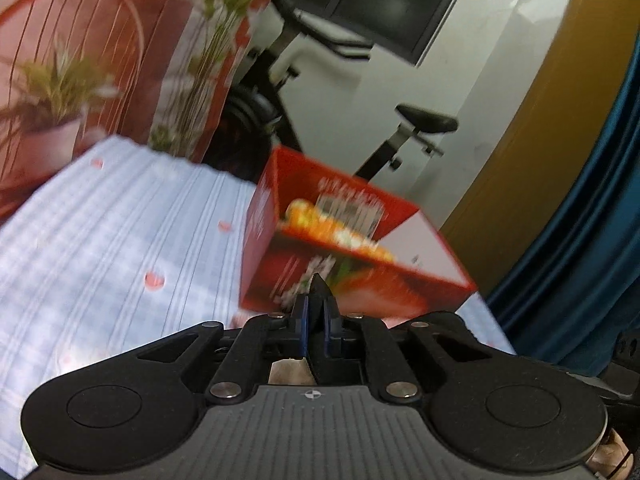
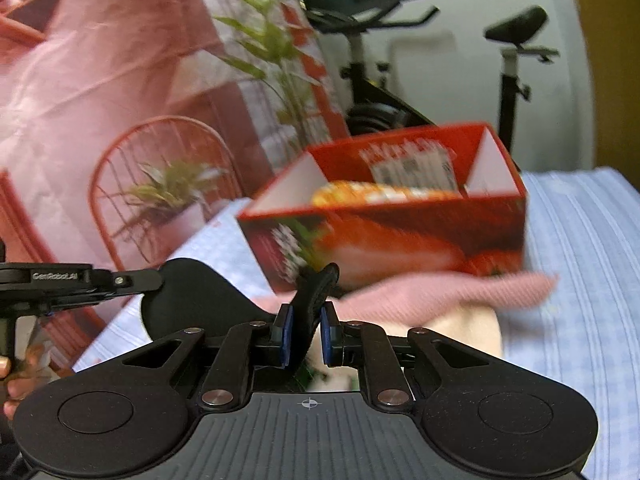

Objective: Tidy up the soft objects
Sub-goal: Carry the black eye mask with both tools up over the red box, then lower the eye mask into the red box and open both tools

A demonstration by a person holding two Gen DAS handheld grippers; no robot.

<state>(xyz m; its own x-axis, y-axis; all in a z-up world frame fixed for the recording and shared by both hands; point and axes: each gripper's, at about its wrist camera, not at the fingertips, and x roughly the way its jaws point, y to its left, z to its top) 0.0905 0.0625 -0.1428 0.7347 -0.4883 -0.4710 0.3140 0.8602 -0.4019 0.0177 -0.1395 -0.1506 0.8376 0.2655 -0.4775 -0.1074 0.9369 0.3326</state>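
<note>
Grippers clamped | left gripper [image 1: 316, 312] and right gripper [image 2: 306, 332] each pinch black strap [image 2: 316, 292], red box [image 2: 384, 208] ahead on bed [image 2: 580, 280] | I fear strap slips, pink cloth [image 2: 440, 288] snags.

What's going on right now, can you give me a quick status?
Left gripper shut on black cloth. Right gripper shut on it too. Red box ahead, open. Pink cloth lies between.
</note>
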